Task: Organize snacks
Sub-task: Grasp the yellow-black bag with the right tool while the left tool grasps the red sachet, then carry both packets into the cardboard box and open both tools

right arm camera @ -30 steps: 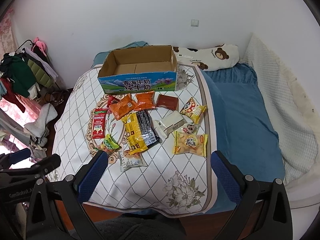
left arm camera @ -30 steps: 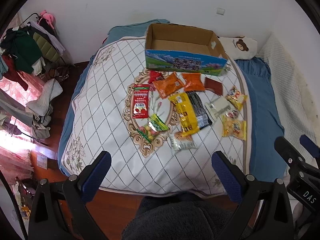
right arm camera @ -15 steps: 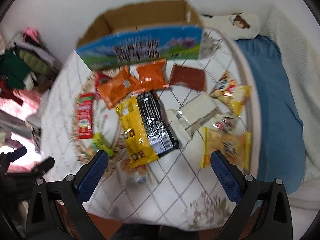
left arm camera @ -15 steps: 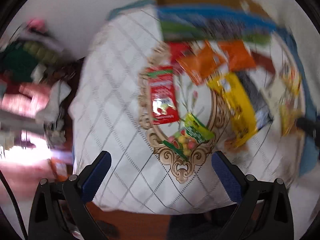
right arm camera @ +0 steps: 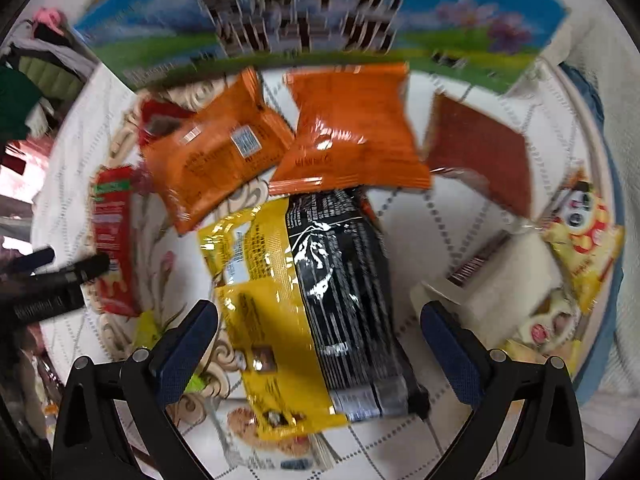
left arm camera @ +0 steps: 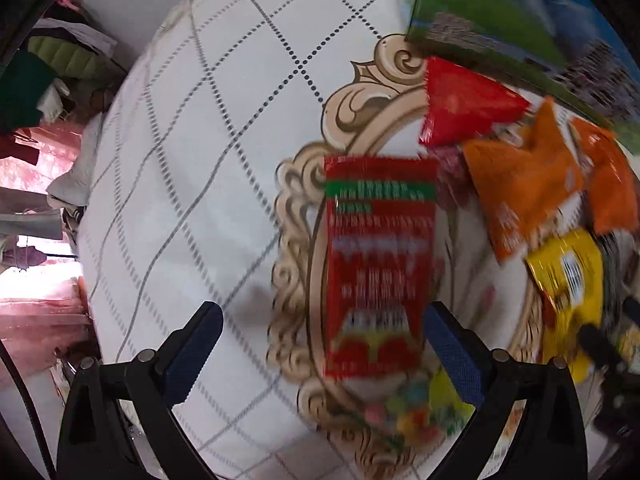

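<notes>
Several snack packets lie on a quilted bed cover in front of a cardboard box [right arm camera: 320, 24] with a blue and green printed side. My left gripper [left arm camera: 320, 344] is open, low over a long red packet [left arm camera: 380, 264], whose lower end lies between the fingers. My right gripper [right arm camera: 318, 340] is open above a yellow packet [right arm camera: 260, 292] and a black packet [right arm camera: 344, 280] that lie side by side. Two orange packets [right arm camera: 348, 132] and a brown packet [right arm camera: 480, 152] rest near the box. A white packet [right arm camera: 504, 280] and a yellow cartoon packet [right arm camera: 584, 236] lie to the right.
The box's printed side [left arm camera: 500, 12] stands at the upper right in the left wrist view. Clothes [left arm camera: 48, 60] hang at the far left beyond the bed edge, above a reddish floor [left arm camera: 36, 320]. The left gripper's dark tip [right arm camera: 60, 280] shows at the left in the right wrist view.
Both grippers have dropped from well above the bed edge to close over the snacks. The left one has come over the red packet, the right one over the yellow and black packets.
</notes>
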A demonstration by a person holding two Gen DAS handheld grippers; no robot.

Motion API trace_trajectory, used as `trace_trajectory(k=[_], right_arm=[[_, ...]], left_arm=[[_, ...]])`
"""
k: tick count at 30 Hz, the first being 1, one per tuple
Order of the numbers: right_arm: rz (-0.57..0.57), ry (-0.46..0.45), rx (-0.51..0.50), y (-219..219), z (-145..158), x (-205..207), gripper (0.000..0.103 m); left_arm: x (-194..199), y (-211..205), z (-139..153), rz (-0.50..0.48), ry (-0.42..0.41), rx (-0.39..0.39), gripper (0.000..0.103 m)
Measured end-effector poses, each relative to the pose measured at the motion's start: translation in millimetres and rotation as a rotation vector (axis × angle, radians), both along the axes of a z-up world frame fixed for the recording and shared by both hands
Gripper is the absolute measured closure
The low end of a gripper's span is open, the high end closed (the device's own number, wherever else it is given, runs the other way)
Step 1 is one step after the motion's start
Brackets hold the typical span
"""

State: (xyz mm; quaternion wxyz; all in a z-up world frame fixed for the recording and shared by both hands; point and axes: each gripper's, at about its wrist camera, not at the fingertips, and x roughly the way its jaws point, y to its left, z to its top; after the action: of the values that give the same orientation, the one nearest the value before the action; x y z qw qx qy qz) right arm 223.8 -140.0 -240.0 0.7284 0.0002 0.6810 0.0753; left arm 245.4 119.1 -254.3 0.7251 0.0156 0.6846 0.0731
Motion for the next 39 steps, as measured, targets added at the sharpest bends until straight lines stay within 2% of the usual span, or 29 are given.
trace_trajectory(k=[3,4,7,8,11,13,15,18,22,23,24,25,28,31,33,35,39], right_arm=[[0.013,0.053,0.011,8,-18,5,0.006],[0.012,0.073,0.02,11,-23,5,0.008],[-0.022,0.076,0.0,14,-28,3,0.014],[-0.061,0.089,0.019,12,-29,4,0.014],[-0.204,0.149,0.117,2,-30,6,0.015],[-0.243,0.164,0.158,1,-33,6,0.014],[-0.209,0.145,0.119,9,-33,3,0.013],[-0.146,0.117,0.051,26,-32,-7,0.012],[-0.117,0.116,-0.027,45,-31,-21,0.011],[-0.108,0.119,-0.05,51,-35,-22,0.011],[-0.099,0.115,-0.073,54,-37,-23,0.012],[-0.098,0.106,-0.087,57,-37,-26,0.014],[-0.108,0.065,-0.1,68,-34,-34,0.016],[-0.119,0.054,-0.087,76,-27,-53,0.016],[-0.115,0.043,-0.066,50,-10,-70,0.016],[-0.097,0.022,-0.033,50,1,-82,0.016],[-0.079,0.004,0.051,44,33,-97,0.016]], left_arm=[[11,-2,-12,-0.024,0.013,-0.012,0.01],[11,-2,-14,-0.026,0.009,-0.038,0.02],[3,-3,-9,-0.017,-0.013,-0.092,0.041],[-1,-3,-8,-0.018,-0.018,-0.091,0.044],[-23,0,-8,-0.002,-0.012,-0.101,0.045],[-34,5,-13,0.009,0.003,-0.136,0.041],[-38,9,-21,0.009,0.019,-0.184,0.03],[-33,12,-28,0.025,0.017,-0.213,0.023],[-26,9,-30,0.008,-0.019,-0.179,0.024],[-26,9,-28,0.005,-0.032,-0.174,0.026],[-28,9,-25,0.004,-0.047,-0.167,0.037],[-30,9,-21,0.003,-0.063,-0.165,0.053],[-39,14,-5,0.015,-0.066,-0.172,0.058],[-53,22,-3,0.032,-0.067,-0.161,0.059],[-75,30,-3,0.041,-0.065,-0.162,0.059],[-96,27,1,0.056,-0.062,-0.161,0.059],[-133,19,32,0.089,-0.083,-0.208,0.06]])
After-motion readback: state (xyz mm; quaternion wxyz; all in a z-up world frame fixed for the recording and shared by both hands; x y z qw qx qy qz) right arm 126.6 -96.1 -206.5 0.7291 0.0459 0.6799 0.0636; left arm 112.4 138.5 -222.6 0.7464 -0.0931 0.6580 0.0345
